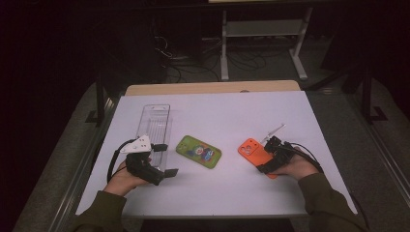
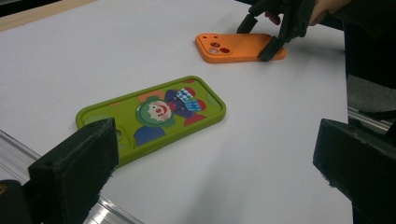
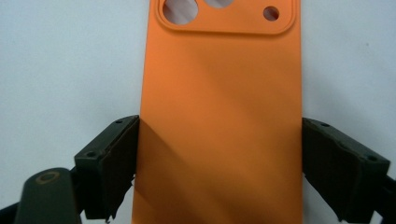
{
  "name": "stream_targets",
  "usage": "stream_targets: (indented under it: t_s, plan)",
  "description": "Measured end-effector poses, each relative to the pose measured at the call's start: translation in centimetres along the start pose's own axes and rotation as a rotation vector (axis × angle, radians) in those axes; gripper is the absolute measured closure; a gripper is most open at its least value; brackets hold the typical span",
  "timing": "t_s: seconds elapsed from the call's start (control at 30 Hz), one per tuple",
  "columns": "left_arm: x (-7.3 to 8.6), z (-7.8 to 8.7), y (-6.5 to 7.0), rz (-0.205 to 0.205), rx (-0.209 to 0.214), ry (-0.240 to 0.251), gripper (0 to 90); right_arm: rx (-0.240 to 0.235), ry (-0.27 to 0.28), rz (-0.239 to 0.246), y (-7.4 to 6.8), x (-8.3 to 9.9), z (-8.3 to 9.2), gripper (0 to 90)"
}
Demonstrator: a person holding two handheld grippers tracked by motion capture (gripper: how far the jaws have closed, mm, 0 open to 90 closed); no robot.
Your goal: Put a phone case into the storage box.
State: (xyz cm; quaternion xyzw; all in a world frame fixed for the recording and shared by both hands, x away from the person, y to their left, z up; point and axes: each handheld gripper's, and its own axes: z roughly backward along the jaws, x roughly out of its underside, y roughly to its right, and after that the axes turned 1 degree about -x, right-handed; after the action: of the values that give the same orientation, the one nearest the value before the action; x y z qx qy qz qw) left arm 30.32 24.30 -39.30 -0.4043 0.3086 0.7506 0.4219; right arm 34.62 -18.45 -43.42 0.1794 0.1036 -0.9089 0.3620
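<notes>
Orange phone case [image 3: 219, 116] lies flat near the table's [image 1: 232, 193] right edge, the right gripper [image 3: 219, 163] closed on its sides; a shallow pinch might slip. Left gripper [image 2: 210, 177] gapes empty.

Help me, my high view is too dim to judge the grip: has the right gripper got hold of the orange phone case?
Observer: The right gripper has its pads against both long sides of the orange case, no gap showing.
Operator: Which end is it holding?
Observer: The end away from the camera cutout.
Operator: And the left gripper?
Observer: The left gripper is open, nothing between its jaws; the green case lies ahead of it.
</notes>
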Motion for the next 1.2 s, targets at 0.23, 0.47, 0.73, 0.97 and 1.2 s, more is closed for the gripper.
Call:
stream_targets:
  t_s: [0.23, 0.47, 0.73, 0.97, 1.2]
  plan:
    - [0.0, 0.0, 0.0, 0.0, 0.0, -0.007, 0.0, 0.014, -0.003, -0.014, -0.2, 0.0, 0.0, 15.5]
    - [0.0, -0.1, 0.1, 0.006, 0.001, -0.002, 0.0, 0.013, 0.0, -0.013, -0.2, 0.0, 0.0, 15.8]
    - [-0.1, -0.1, 0.0, 0.01, 0.0, 0.006, 0.0, 0.018, 0.031, 0.012, 0.1, -0.4, 1.0, 15.8]
    - [-1.2, -0.3, -0.2, -0.005, -0.002, -0.003, 0.0, -0.007, 0.056, 0.028, 0.9, -2.1, 2.6, 15.8]
    - [-2.2, -0.7, -0.5, -0.014, -0.004, -0.013, 0.0, -0.033, 0.058, 0.063, 1.4, -3.5, 2.8, 15.8]
